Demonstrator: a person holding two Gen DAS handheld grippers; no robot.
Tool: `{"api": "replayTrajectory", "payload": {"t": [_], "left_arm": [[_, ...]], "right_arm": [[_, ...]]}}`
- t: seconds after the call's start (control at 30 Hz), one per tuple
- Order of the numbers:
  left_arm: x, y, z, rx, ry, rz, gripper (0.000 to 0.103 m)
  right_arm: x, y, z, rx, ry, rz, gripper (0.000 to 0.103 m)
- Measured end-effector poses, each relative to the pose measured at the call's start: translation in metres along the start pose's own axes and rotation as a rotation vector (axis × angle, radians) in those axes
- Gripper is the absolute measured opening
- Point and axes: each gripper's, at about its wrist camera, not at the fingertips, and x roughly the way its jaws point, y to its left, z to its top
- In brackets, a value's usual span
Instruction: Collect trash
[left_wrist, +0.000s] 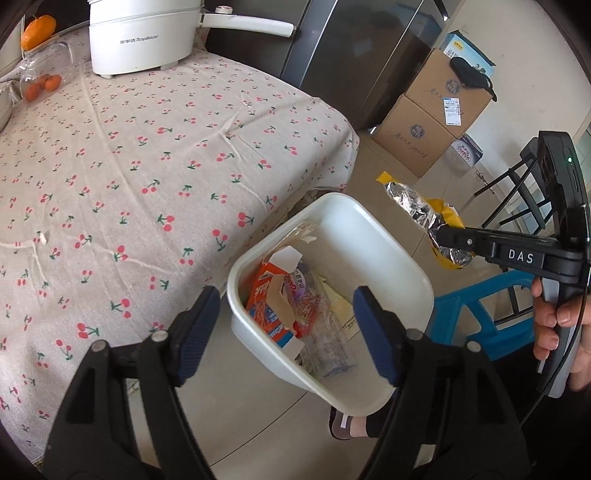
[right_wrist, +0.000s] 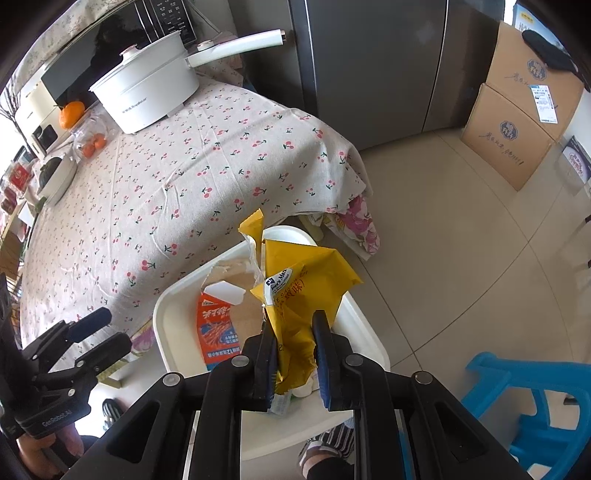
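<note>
Left wrist view: the left gripper (left_wrist: 284, 321) is seen spread wide with nothing between its blue pads, hung over the white bin (left_wrist: 391, 258). An orange carton (left_wrist: 271, 302) and a clear plastic bottle (left_wrist: 328, 332) are seen lying in the bin, just ahead of the fingertips. Off to its right, the right gripper (left_wrist: 443, 236) is seen clamped on a yellow foil-lined wrapper (left_wrist: 417, 210), held above the bin's far rim. The cherry-print tablecloth (left_wrist: 147, 166) is spread to the left.

Right wrist view: the right gripper (right_wrist: 295, 354) is narrowed onto the yellow wrapper (right_wrist: 299, 291), pinched between both pads and standing up ahead of them. The bin (right_wrist: 173, 325) is directly below. The left gripper (right_wrist: 103, 332) is seen at far left, parted.
</note>
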Motion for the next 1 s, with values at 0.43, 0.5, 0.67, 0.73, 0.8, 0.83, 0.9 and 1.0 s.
{"api": "replayTrajectory", "payload": {"t": [0.43, 0.5, 0.67, 0.73, 0.8, 0.83, 0.9, 1.0], "left_arm": [[-0.024, 0.007, -0.027, 0.045, 0.059, 0.307, 0.102], [-0.032, 0.009, -0.032, 0.034, 0.050, 0.332, 0.102], [-0.058, 0.013, -0.043, -0.024, -0.007, 0.352, 0.102], [-0.071, 0.012, -0.049, -0.049, -0.040, 0.359, 0.102], [-0.086, 0.009, -0.055, -0.058, -0.083, 0.388, 0.102], [-0.094, 0.007, -0.058, -0.059, -0.111, 0.405, 0.102], [-0.112, 0.003, -0.064, -0.059, -0.170, 0.433, 0.102], [-0.135, -0.001, -0.071, -0.073, -0.248, 0.467, 0.102]], "right_arm": [[-0.002, 0.019, -0.003, 0.003, -0.001, 0.026, 0.082], [-0.004, 0.024, -0.008, -0.002, -0.005, 0.022, 0.083], [-0.021, 0.041, -0.026, -0.040, -0.060, 0.004, 0.087], [-0.035, 0.050, -0.035, -0.063, -0.122, -0.020, 0.089], [-0.051, 0.059, -0.045, -0.087, -0.195, -0.054, 0.092], [-0.059, 0.063, -0.051, -0.099, -0.227, -0.070, 0.096], [-0.073, 0.071, -0.063, -0.124, -0.284, -0.097, 0.101], [-0.092, 0.083, -0.079, -0.151, -0.359, -0.105, 0.103]]}}
